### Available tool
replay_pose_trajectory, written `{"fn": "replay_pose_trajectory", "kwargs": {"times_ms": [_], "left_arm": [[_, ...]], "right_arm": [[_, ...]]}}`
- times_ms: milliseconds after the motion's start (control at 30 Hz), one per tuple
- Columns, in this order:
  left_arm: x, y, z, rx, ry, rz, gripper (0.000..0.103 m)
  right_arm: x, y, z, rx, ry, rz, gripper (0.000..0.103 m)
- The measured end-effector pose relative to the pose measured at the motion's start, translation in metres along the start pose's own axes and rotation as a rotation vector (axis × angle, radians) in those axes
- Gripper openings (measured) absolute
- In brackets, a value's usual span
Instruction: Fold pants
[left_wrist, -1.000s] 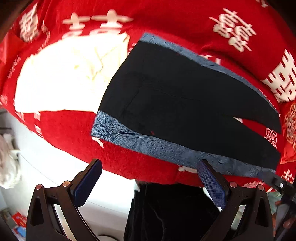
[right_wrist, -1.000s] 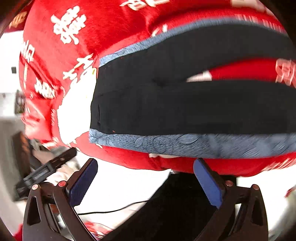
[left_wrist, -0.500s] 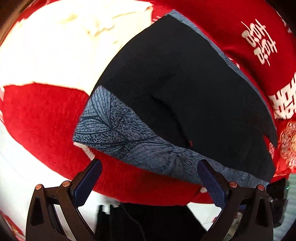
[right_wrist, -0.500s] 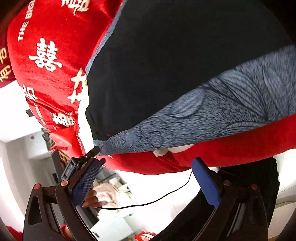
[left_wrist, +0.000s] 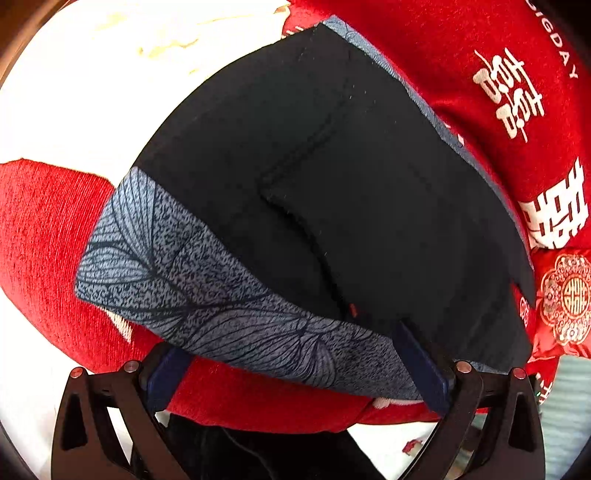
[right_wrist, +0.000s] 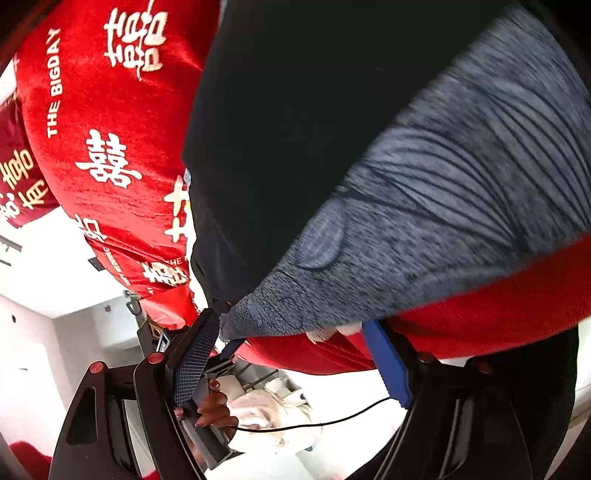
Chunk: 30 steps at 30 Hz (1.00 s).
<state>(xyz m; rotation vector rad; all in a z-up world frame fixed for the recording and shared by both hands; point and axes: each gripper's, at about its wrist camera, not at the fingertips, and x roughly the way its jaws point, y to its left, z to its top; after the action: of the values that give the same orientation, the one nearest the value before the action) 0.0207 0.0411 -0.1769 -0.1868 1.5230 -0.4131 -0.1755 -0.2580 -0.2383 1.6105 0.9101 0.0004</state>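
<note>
Red cloth covered the tabletop (left_wrist: 48, 236); dark pants (left_wrist: 332, 177) lay flat—left tongs (left_wrist: 295, 365) and right tongs (right_wrist: 291, 354) gaped, empty, at the patterned side hem to lift it.

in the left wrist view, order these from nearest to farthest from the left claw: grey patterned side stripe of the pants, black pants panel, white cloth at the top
1. grey patterned side stripe: nearest, lying across the gap of the open left claw, over the red cover.
2. black pants panel: just beyond the stripe, centre of view.
3. white cloth: farthest, upper left, past the pants' far end.
</note>
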Motion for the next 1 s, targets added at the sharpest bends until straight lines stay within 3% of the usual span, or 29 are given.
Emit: {"fn": "replay_pose_trajectory", "kwargs": {"times_ms": [67, 100, 167, 200, 233, 267, 500, 567, 700, 833, 1000], "left_arm": [[-0.003, 0.000, 0.002, 0.000, -0.014, 0.015, 0.084], [-0.006, -0.001, 0.004, 0.009, -0.032, 0.031, 0.078], [-0.006, -0.001, 0.007, 0.032, -0.035, 0.053, 0.059], [-0.008, 0.000, 0.008, 0.042, -0.035, 0.062, 0.052], [-0.009, 0.001, 0.009, 0.046, -0.029, 0.069, 0.036], [-0.011, 0.003, 0.010, 0.046, -0.020, 0.054, 0.033], [-0.055, -0.017, 0.029, 0.041, -0.064, 0.036, 0.030], [-0.074, -0.022, 0.034, 0.033, -0.098, 0.024, 0.030], [-0.097, -0.058, 0.081, 0.043, -0.206, 0.018, 0.030], [-0.082, -0.091, 0.143, 0.068, -0.273, 0.018, 0.030], [-0.021, -0.119, 0.220, 0.091, -0.299, 0.124, 0.030]], "right_arm": [[-0.001, -0.008, 0.002, 0.044, -0.018, 0.056, 0.078], [-0.002, -0.011, 0.003, 0.070, -0.033, 0.109, 0.071], [-0.003, -0.018, 0.008, 0.152, -0.076, 0.198, 0.033], [-0.005, -0.021, 0.010, 0.176, -0.090, 0.223, 0.025], [-0.005, -0.018, 0.011, 0.186, -0.095, 0.226, 0.011], [-0.007, -0.011, 0.012, 0.166, -0.091, 0.203, 0.008], [-0.028, 0.072, 0.037, -0.106, 0.015, 0.004, 0.008], [-0.032, 0.105, 0.058, -0.181, 0.042, -0.023, 0.008], [-0.032, 0.159, 0.110, -0.288, 0.076, -0.044, 0.008], [-0.011, 0.199, 0.177, -0.380, 0.110, -0.110, 0.008], [0.044, 0.212, 0.260, -0.421, 0.179, -0.238, 0.009]]}}
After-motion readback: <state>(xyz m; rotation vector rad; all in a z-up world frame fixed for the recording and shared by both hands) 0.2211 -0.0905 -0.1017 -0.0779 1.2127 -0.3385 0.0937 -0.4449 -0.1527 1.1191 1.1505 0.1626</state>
